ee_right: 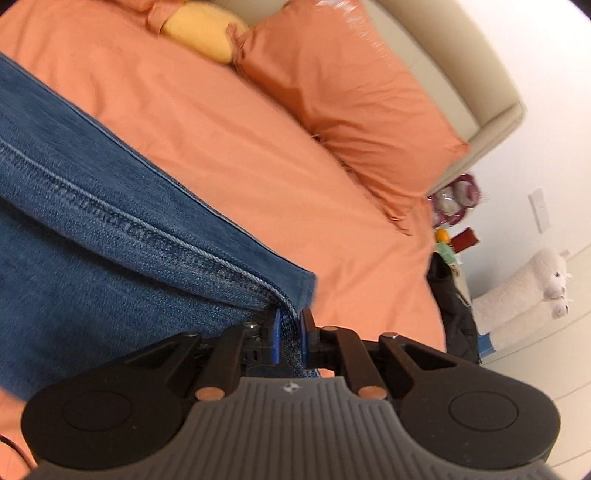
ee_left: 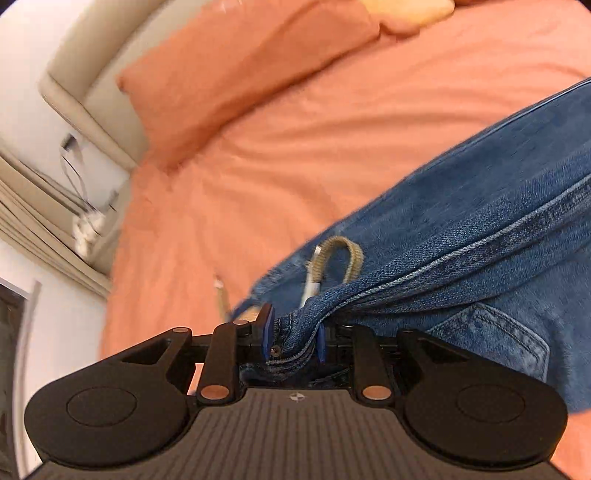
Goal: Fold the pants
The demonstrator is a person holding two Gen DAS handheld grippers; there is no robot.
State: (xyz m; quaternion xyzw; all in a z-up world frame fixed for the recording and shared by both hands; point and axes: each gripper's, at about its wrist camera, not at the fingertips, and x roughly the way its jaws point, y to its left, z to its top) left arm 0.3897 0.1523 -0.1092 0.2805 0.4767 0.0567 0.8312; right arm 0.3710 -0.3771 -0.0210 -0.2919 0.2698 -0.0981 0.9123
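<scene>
Blue denim pants [ee_left: 461, 229] lie stretched over an orange bed. My left gripper [ee_left: 294, 338] is shut on the waistband end, where a tan drawstring loop [ee_left: 338, 258] and a back pocket [ee_left: 495, 339] show. My right gripper [ee_right: 290, 338] is shut on the other end of the pants [ee_right: 110, 229], pinching the seamed edge between its blue pads. The denim runs taut between the two grippers, lifted slightly off the bed. The pants' middle is only partly seen in each view.
The orange bedsheet [ee_left: 295, 147] spreads ahead. Orange pillows [ee_left: 229, 74] [ee_right: 351, 96] and a yellow cushion [ee_right: 203, 29] lie by the beige headboard [ee_right: 461, 74]. A nightstand with cables [ee_left: 81, 206] stands left; toys [ee_right: 454, 203] and a plush animal [ee_right: 535, 288] stand right.
</scene>
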